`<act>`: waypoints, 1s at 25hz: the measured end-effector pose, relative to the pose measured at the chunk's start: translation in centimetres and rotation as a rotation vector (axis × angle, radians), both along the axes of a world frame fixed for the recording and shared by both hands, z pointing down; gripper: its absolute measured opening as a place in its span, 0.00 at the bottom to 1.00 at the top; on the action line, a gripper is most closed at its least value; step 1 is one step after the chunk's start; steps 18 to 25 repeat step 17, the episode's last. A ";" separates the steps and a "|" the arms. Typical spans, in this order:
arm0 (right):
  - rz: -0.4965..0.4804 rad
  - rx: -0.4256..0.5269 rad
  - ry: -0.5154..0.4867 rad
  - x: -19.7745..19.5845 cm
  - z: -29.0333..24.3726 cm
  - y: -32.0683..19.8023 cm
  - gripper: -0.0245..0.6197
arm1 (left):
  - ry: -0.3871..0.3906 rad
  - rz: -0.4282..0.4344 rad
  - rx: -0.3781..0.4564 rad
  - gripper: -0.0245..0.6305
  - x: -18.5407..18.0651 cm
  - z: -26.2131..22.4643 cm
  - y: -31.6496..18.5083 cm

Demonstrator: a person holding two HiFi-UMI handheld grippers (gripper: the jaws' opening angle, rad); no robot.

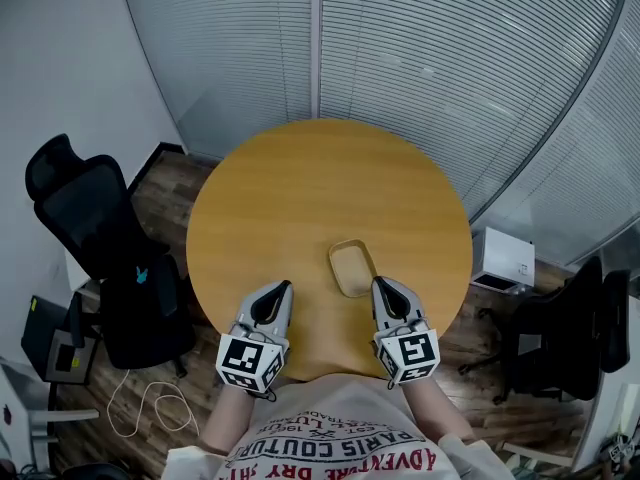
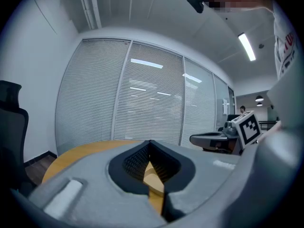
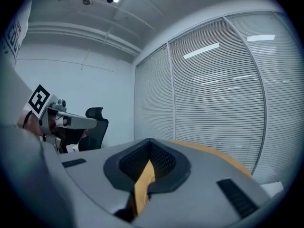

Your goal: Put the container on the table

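Note:
A shallow tan container (image 1: 352,266) with rounded corners rests empty on the round wooden table (image 1: 300,198), near its front edge. My left gripper (image 1: 283,286) hangs over the table's front edge, to the left of the container and apart from it, jaws shut with nothing in them. My right gripper (image 1: 380,283) sits just right of the container's near end, also shut and empty. In the left gripper view the jaws (image 2: 150,142) meet at the tips, with a tan rim glimpsed through the gap behind them. The right gripper (image 3: 150,140) shows the same shut jaws.
A black office chair (image 1: 95,248) stands left of the table and another (image 1: 560,338) at the right. A white box (image 1: 503,258) lies on the floor to the right. Blinds on glass walls (image 1: 400,58) curve behind the table. A cable (image 1: 150,408) lies on the floor.

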State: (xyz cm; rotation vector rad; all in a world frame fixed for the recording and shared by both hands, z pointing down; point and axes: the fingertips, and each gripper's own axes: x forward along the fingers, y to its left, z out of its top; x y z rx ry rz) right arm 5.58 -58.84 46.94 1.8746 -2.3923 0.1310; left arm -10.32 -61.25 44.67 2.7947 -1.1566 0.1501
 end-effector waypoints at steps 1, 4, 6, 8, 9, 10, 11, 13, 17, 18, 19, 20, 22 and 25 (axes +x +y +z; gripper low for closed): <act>0.002 -0.001 -0.003 -0.1 0.0 0.0 0.05 | -0.003 0.002 0.002 0.05 -0.1 0.0 0.1; 0.006 -0.008 -0.015 -0.4 0.2 -0.1 0.05 | -0.002 0.002 0.002 0.05 -0.5 0.0 0.1; 0.006 -0.013 -0.023 -0.4 0.3 -0.2 0.05 | -0.005 0.005 0.008 0.05 -0.5 -0.1 0.2; 0.010 -0.011 -0.028 -0.3 0.3 -0.1 0.05 | -0.022 0.012 0.028 0.05 -0.3 -0.3 0.3; 0.013 -0.011 -0.033 -0.2 0.3 0.0 0.05 | -0.031 0.015 0.040 0.05 -0.2 -0.5 0.3; 0.016 -0.013 -0.039 -0.2 0.3 -0.1 0.05 | -0.037 0.016 0.048 0.05 -0.2 -0.6 0.3; 0.018 -0.015 -0.042 -0.3 0.3 -0.2 0.05 | -0.036 0.017 0.050 0.05 -0.2 -0.7 0.3; 0.016 -0.016 -0.036 -0.4 0.1 -0.3 0.05 | -0.020 0.015 0.041 0.05 -0.4 -0.8 0.1; 0.000 -0.013 -0.013 -0.7 -0.1 -0.5 0.05 | 0.000 0.008 0.026 0.05 -0.4 -0.8 0.0; 0.000 -0.013 -0.013 -0.7 -0.1 -0.5 0.05 | 0.000 0.008 0.026 0.05 -0.4 -0.8 0.0; 0.000 -0.013 -0.013 -0.7 -0.1 -0.5 0.05 | 0.000 0.008 0.026 0.05 -0.4 -0.8 0.0; 0.000 -0.013 -0.013 -0.7 -0.1 -0.5 0.05 | 0.000 0.008 0.026 0.05 -0.4 -0.8 0.0; 0.000 -0.013 -0.013 -0.7 -0.1 -0.5 0.05 | 0.000 0.008 0.026 0.05 -0.4 -0.8 0.0; 0.000 -0.013 -0.013 -0.7 -0.1 -0.5 0.05 | 0.000 0.008 0.026 0.05 -0.4 -0.8 0.0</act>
